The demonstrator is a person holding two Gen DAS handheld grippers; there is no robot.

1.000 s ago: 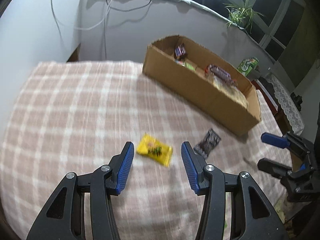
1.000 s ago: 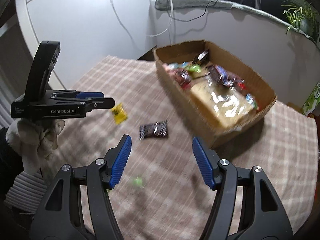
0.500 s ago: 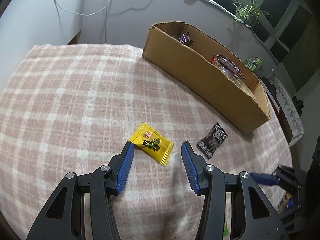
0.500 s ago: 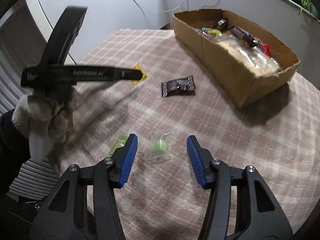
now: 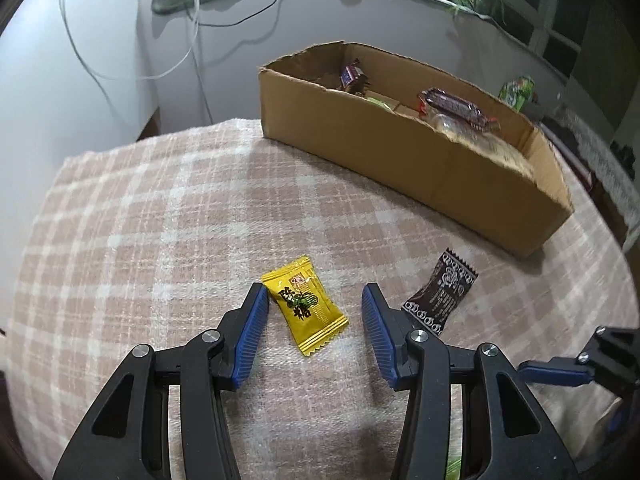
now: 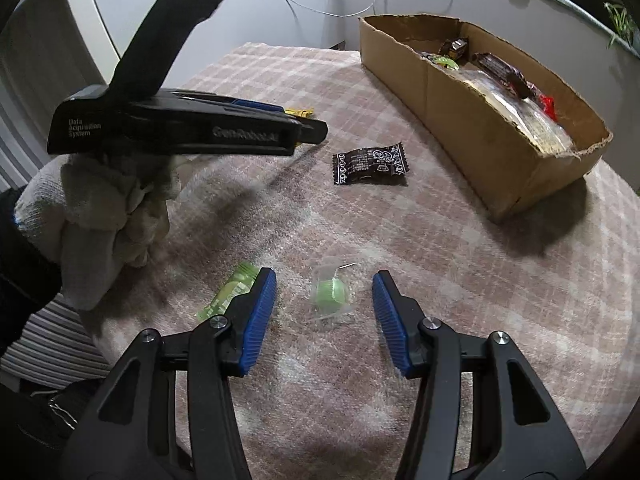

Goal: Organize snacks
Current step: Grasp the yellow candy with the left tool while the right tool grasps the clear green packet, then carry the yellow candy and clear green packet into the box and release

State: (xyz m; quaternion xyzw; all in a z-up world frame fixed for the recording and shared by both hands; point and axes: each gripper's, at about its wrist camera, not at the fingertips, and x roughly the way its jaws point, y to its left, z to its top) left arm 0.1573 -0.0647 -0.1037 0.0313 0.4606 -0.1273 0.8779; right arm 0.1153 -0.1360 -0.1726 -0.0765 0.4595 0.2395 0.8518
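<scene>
We see both tools tipped steeply down toward the bench [image 5: 120, 208], which is draped in a pink checked cloth.

In the left wrist view, the left tool [image 5: 312, 326] sits low and centre. Its jaws have just been closing and now flank a yellow candy packet [image 5: 304, 306]. The left blue pad looks to touch or nearly touch the packet's edge, while the right pad stands clear, so nothing is gripped. A dark brown packet [image 5: 440, 294] lies just right of the right finger.

In the right wrist view, the right tool [image 6: 324, 314] also sits low and centre, jaws partly apart after closing in. Between them lies a clear-wrapped green sweet [image 6: 331, 294], touched by neither pad. A green packet [image 6: 228, 294] lies flat beside the left finger, partly hidden behind it.

At the left of this view a hand in a white cloth glove [image 6: 100, 208] grips the left tool's handle from beneath, and the tool's body reaches across toward the frame's middle.

The cardboard box [image 5: 400, 160], holding several snacks, stands at the upper right in both views, well apart from the loose packets
</scene>
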